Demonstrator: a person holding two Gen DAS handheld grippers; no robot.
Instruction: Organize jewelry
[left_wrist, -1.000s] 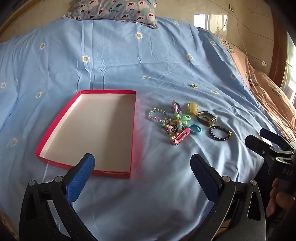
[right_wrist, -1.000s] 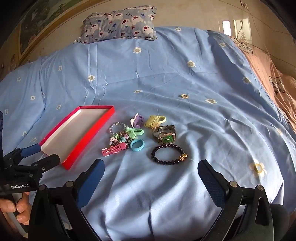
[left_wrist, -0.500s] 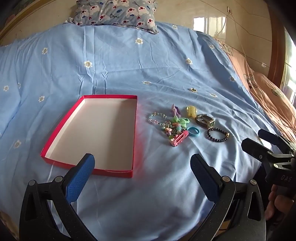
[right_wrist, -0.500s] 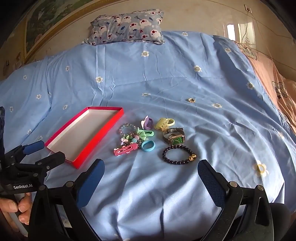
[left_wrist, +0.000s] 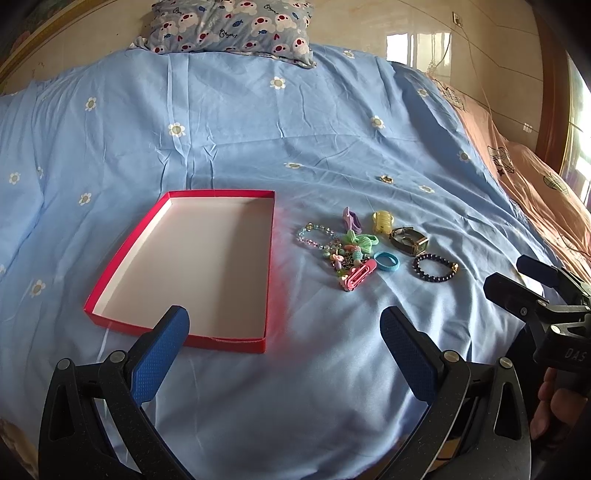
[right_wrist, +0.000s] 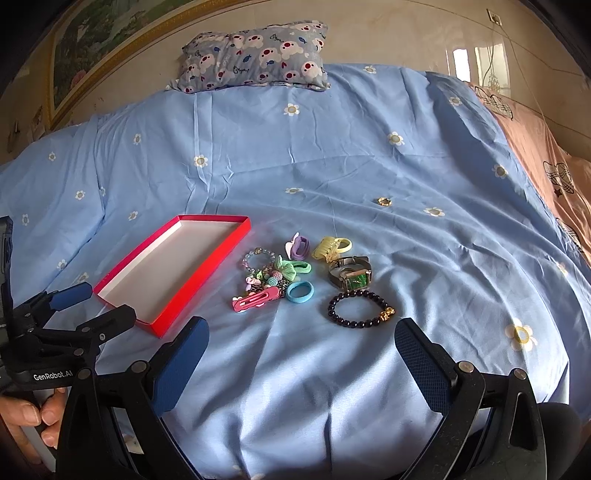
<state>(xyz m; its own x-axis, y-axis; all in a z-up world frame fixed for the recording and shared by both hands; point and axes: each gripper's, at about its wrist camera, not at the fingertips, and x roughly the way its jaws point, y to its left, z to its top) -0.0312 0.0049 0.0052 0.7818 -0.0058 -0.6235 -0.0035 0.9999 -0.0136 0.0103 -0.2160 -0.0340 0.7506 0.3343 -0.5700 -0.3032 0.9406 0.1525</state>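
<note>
Nothing had yet been put away. At the left, the red box (left_wrist: 184, 258) lay on the blue sheet (left_wrist: 258, 129) with its pale floor bare, no piece of jewelry inside it. The left gripper (left_wrist: 284, 354) hung low over the sheet near the box's near edge, jaws spread wide and holding nothing.

At about three o'clock from the box, just beside its right wall, sat the whole pile, seemingly untouched. First came the clear bead bracelet (right_wrist: 258, 258) and a tangle of charms with a green bow (right_wrist: 286, 269), and the pink hair clip (right_wrist: 255, 301) at the pile's six o'clock. Next were the purple clip (right_wrist: 299, 245) at twelve o'clock and the blue ring band (right_wrist: 300, 291). Then the yellow claw clip (right_wrist: 330, 249), the green-faced watch (right_wrist: 351, 275) and the dark bead bracelet (right_wrist: 360, 310) at five o'clock. A small gold ring (right_wrist: 384, 201) lay well apart, toward one o'clock of the pile.

The right gripper (right_wrist: 301, 365) was likewise wide open and empty, nearest the dark bead bracelet. By my judgement the task stood at its very start: every piece was left to carry into the box.
</note>
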